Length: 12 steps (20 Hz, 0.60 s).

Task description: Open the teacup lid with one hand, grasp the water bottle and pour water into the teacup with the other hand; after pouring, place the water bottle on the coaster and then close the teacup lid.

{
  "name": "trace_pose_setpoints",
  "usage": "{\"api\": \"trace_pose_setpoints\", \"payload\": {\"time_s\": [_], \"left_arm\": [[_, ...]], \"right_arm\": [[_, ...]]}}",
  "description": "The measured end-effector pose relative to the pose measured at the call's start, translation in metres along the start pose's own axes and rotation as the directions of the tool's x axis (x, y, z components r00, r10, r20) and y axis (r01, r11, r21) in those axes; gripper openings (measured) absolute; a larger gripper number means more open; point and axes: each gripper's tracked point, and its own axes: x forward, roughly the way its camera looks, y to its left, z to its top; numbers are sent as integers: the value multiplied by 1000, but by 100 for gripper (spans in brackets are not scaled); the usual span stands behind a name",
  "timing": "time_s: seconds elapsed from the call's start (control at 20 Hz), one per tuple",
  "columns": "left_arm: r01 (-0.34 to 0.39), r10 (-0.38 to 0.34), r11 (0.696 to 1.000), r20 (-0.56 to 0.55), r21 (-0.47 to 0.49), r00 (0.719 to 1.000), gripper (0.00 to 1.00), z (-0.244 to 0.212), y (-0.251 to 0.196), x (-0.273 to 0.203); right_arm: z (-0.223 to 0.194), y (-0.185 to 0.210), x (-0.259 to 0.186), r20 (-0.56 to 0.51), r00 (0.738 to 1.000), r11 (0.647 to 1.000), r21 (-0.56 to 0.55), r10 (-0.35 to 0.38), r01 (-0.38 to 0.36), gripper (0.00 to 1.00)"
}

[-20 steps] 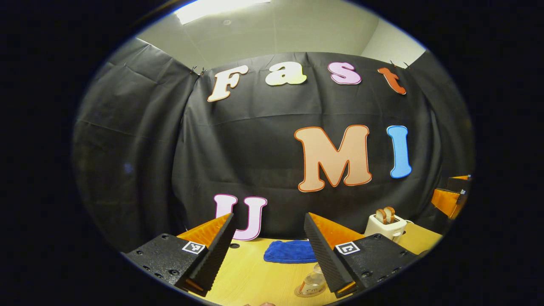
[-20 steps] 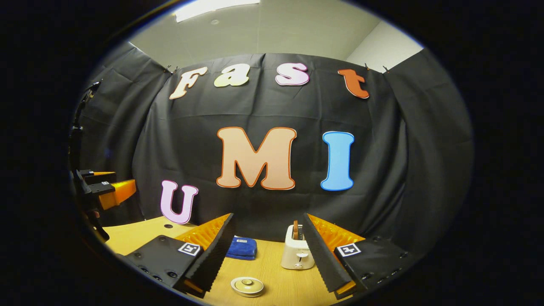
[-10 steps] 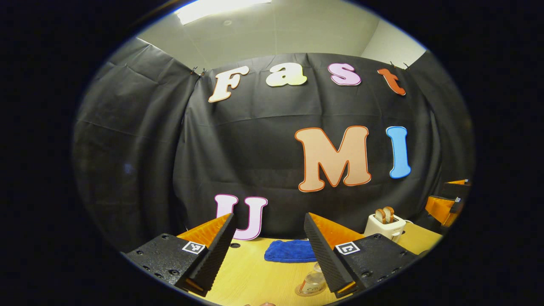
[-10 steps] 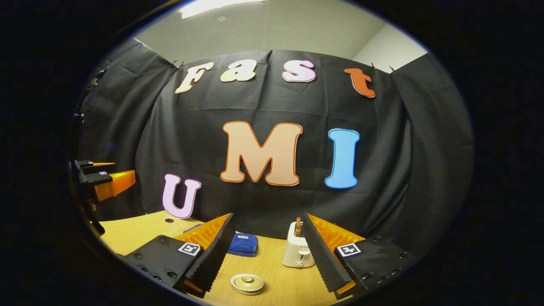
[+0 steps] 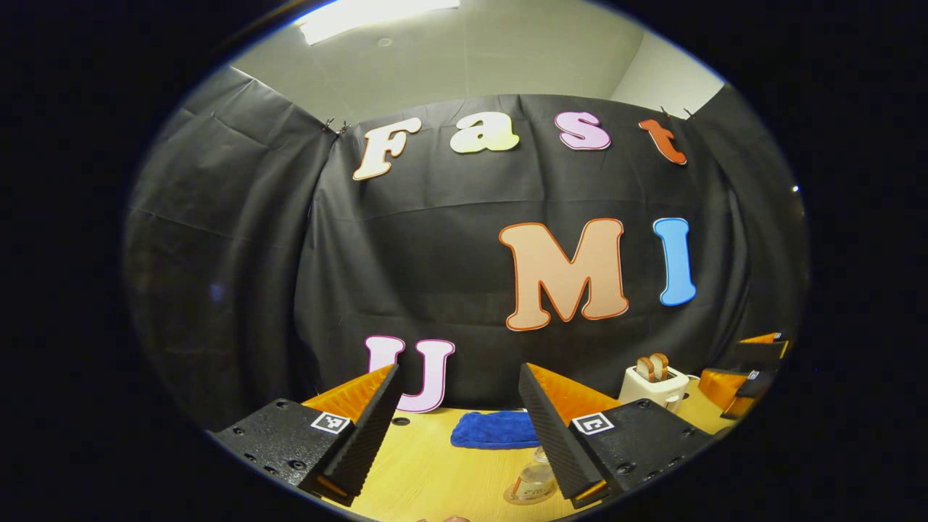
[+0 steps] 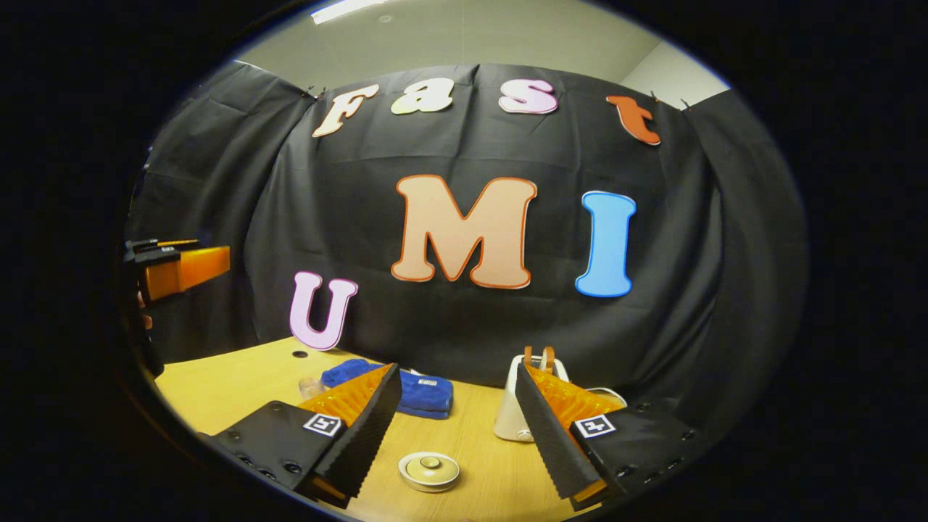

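right hand-held gripper (image 6: 457, 413) dipped, agape | left hand-held gripper (image 5: 458, 413) agape | water bottle (image 5: 535, 480) seemingly upright | teacup lid (image 6: 428, 470) flat

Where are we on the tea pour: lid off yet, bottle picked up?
Nothing looks done. The lid sits on the teacup between the open right tool, untouched. The water bottle stands on the table by the open, empty left tool. All steps are left.

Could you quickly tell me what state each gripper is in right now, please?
Left gripper: open, holding nothing.
Right gripper: open, holding nothing, above the teacup lid.
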Motion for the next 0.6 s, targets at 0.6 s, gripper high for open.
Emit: {"api": "trace_pose_setpoints", "payload": {"time_s": [0.6], "left_arm": [[-28, 28, 999, -19, 19, 999, 94, -3, 10, -12]], "right_arm": [[-104, 5, 35, -233, 971, 996, -44, 60, -72, 95]]}}
